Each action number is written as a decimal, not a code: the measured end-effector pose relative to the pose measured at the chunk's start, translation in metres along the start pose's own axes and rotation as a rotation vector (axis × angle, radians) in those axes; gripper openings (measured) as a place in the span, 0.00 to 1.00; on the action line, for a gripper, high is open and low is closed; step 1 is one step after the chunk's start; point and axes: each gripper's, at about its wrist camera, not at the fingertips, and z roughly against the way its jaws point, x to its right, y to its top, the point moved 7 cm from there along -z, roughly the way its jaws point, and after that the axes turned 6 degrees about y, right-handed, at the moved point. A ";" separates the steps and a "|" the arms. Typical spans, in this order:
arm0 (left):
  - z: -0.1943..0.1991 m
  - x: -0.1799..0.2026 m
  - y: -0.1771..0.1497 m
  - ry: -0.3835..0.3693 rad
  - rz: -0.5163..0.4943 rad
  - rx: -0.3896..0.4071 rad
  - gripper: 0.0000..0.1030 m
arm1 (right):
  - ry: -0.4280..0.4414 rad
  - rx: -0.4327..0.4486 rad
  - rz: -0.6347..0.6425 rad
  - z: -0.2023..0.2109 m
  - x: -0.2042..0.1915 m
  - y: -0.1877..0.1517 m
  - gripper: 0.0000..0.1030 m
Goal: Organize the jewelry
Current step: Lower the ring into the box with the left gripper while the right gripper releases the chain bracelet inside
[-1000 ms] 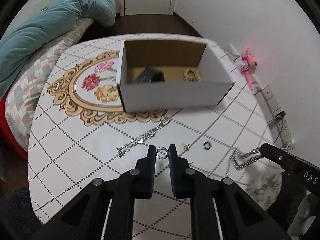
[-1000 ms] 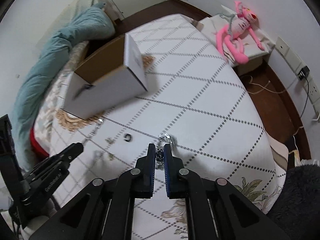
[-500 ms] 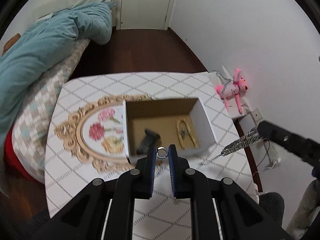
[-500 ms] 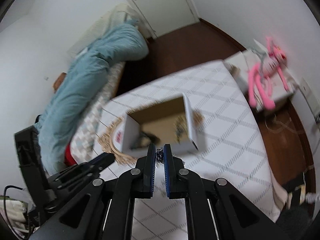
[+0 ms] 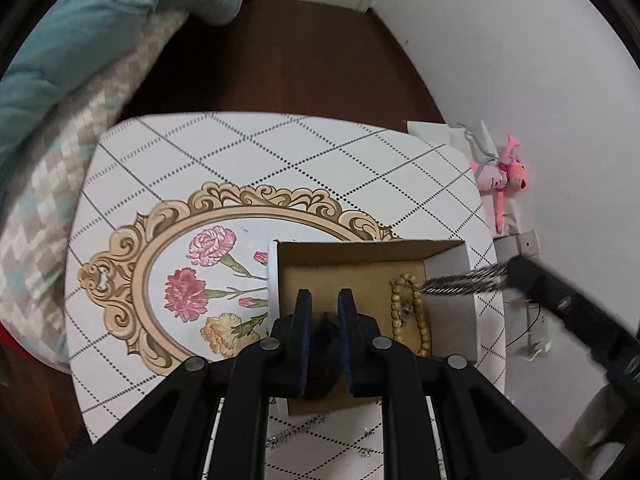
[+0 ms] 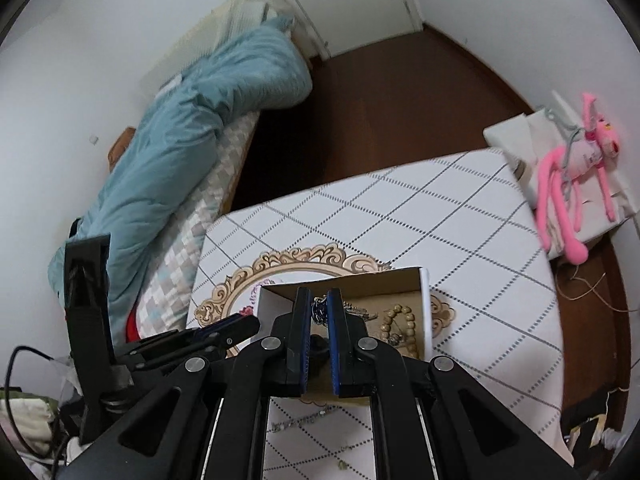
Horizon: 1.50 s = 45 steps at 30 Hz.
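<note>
An open cardboard box (image 5: 452, 250) (image 6: 425, 304) sits on the patterned table. A beaded bracelet (image 5: 412, 312) (image 6: 396, 320) and a dark item (image 5: 326, 320) lie inside. My left gripper (image 5: 323, 300) hovers over the box with its jaws slightly apart and nothing between them. My right gripper (image 6: 319, 300) is shut on a silver chain (image 6: 319, 306), which hangs over the box; the chain (image 5: 464, 280) also shows at the right of the left wrist view.
A silver chain (image 5: 296, 434) (image 6: 304, 420) and small pieces (image 5: 366, 450) lie on the table in front of the box. A bed with a teal duvet (image 6: 192, 128) stands to the left. A pink plush toy (image 6: 568, 176) lies to the right.
Both grippers rose from the table and moved over the box. The small ring that the left gripper held is gone from its jaws. The right gripper still carries the chain.
</note>
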 end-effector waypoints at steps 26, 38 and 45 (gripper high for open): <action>0.005 -0.035 -0.031 0.347 -0.025 0.142 0.99 | -0.480 -0.083 0.179 -0.022 0.048 -0.054 0.99; 0.028 -0.023 -0.054 0.345 -0.038 0.191 0.99 | -0.512 -0.018 0.207 0.005 0.040 -0.065 1.00; 0.062 -0.013 -0.058 0.317 -0.041 0.263 0.99 | -0.498 0.077 0.228 0.046 0.013 -0.063 1.00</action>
